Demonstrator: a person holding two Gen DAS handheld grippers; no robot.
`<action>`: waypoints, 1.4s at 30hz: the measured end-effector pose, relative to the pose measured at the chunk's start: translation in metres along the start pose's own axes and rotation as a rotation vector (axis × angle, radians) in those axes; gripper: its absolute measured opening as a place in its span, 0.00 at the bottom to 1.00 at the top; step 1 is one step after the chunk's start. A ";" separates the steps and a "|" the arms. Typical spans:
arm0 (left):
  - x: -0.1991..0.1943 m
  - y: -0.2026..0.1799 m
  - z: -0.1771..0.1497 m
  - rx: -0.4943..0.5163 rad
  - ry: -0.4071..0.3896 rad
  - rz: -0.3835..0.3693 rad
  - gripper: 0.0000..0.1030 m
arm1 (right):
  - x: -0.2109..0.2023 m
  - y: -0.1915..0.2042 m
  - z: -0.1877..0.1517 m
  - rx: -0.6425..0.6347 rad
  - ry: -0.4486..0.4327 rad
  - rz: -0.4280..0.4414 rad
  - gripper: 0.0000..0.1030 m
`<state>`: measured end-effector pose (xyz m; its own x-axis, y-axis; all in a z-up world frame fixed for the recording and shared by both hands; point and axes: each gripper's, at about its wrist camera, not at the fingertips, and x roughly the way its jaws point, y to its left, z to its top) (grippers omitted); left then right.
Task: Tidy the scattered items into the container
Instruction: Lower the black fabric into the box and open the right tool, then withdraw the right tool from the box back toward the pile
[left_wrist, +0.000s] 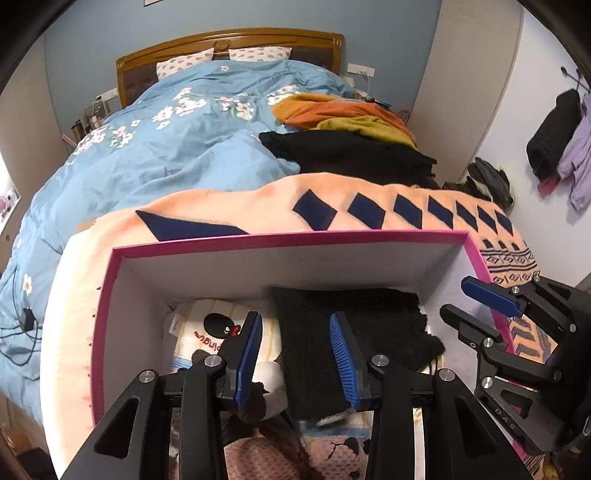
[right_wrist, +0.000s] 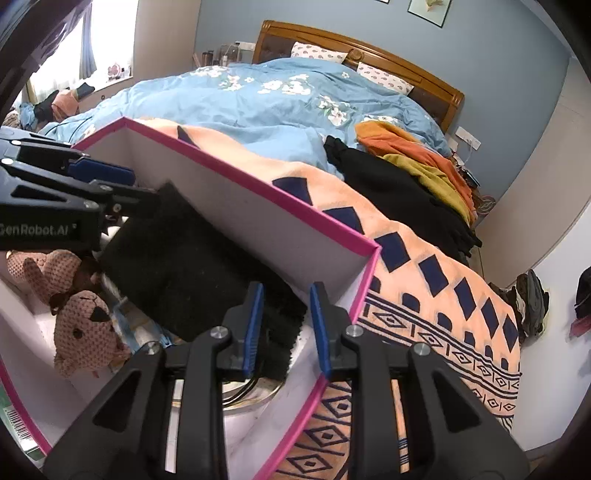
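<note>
Below both parted tongs (left_wrist: 295, 354), black cloth (left_wrist: 325, 332) inside pink-rimmed box (left_wrist: 258, 240).

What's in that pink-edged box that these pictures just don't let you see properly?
- Round metal object: right wrist view, mostly under the black knit cloth and behind the right gripper; identity unclear.
- Penguin towel: left wrist view, printed word partly hidden by the left gripper.
- Box floor: both views, covered by items and grippers.
- Teddy bear: left wrist view, cut off at bottom edge.
</note>
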<state>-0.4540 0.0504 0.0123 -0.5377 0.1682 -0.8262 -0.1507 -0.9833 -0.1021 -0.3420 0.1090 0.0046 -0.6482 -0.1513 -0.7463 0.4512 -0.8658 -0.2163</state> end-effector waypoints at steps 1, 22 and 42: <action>0.001 0.000 -0.001 0.005 0.004 -0.002 0.38 | -0.001 0.002 0.000 -0.008 -0.001 0.010 0.26; -0.019 -0.003 -0.023 -0.024 0.004 -0.067 0.50 | -0.064 0.001 -0.035 0.092 -0.123 0.263 0.37; -0.167 -0.058 -0.110 0.089 -0.171 -0.199 0.66 | -0.177 0.036 -0.145 0.093 -0.272 0.515 0.55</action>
<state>-0.2643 0.0713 0.0948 -0.6215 0.3746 -0.6881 -0.3355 -0.9209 -0.1982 -0.1221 0.1742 0.0372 -0.4998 -0.6694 -0.5497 0.7016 -0.6850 0.1963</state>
